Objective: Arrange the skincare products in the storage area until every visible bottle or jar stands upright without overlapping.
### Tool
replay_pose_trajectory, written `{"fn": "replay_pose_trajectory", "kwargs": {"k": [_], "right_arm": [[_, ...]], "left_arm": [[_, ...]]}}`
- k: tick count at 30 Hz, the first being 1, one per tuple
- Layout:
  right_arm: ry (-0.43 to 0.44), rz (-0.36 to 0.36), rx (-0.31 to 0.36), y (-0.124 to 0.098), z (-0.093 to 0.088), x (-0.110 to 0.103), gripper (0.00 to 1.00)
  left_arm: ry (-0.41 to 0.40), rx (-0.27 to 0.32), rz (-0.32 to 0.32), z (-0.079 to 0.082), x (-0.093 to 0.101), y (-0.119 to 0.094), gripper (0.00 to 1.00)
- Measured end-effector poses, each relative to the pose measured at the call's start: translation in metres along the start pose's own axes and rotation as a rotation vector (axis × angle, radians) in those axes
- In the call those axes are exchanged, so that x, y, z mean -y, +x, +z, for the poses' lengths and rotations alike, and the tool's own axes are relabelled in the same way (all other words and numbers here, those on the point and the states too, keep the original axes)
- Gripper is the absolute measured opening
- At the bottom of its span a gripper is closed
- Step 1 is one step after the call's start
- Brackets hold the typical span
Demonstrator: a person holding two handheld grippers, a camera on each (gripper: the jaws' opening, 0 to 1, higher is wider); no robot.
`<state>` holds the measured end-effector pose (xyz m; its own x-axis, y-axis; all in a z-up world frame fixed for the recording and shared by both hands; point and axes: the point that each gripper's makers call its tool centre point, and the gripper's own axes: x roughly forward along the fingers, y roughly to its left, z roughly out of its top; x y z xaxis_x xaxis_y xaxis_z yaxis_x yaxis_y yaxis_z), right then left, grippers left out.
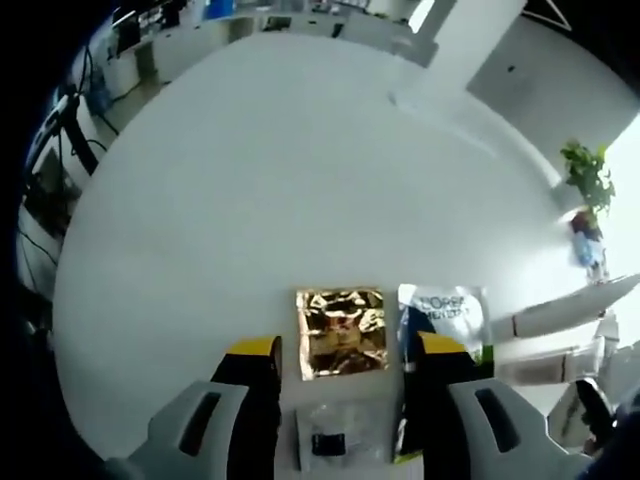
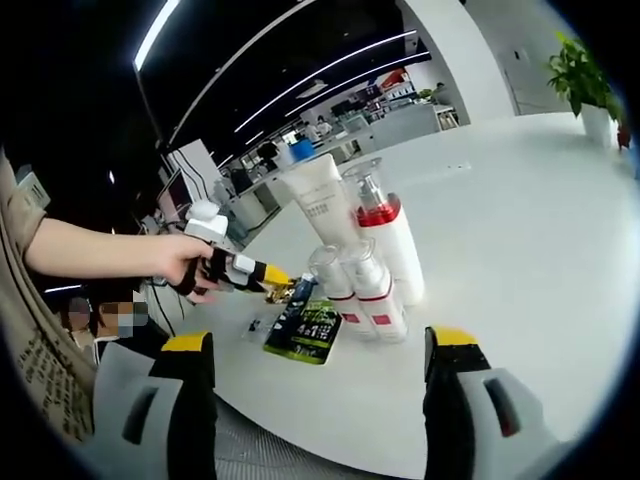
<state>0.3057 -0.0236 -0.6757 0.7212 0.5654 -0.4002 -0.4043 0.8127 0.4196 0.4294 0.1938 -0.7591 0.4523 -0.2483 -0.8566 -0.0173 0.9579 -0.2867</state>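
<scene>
Both tongs [image 1: 340, 375] [image 2: 318, 360] gape wide; upright bottles [image 2: 365, 270] stand ahead of the right pair.

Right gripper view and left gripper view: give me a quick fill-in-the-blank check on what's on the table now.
1. The white bottle with the red band and clear cap stands ____.
2. The left gripper has its jaws ____ around the crinkled gold foil sachet.
3. Beside the small white bottles lies a flat dark ____ packet.
4. The white squeeze tube stands on its ____.

Missing words: upright; open; green; cap
</scene>
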Motion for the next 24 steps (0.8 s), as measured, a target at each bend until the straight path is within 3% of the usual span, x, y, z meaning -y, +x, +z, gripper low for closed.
{"fn": "replay_pose_trajectory", "kwargs": {"k": [4,12,17,21,24], "right_arm": [[-0.006,0.003,-0.005,0.000,-0.001,-0.001,0.86],[-0.045,-0.002,-0.023,0.001,-0.004,-0.003,0.87],[-0.066,-0.035,-0.017,0.000,-0.002,0.001,0.89],[-0.060,-0.032,-0.019,0.000,-0.002,0.001,0.89],[-0.067,-0.017,-0.034,0.002,-0.005,-0.002,0.89]], "left_arm": [[0.007,0.009,-0.061,0.000,0.005,-0.008,0.56],[0.087,0.031,-0.074,-0.009,-0.006,-0.029,0.68],[0.166,0.026,-0.110,-0.024,-0.008,-0.040,0.76],[0.245,0.061,-0.143,-0.030,-0.007,-0.051,0.83],[0.250,0.094,-0.180,-0.034,-0.004,-0.062,0.83]]}}
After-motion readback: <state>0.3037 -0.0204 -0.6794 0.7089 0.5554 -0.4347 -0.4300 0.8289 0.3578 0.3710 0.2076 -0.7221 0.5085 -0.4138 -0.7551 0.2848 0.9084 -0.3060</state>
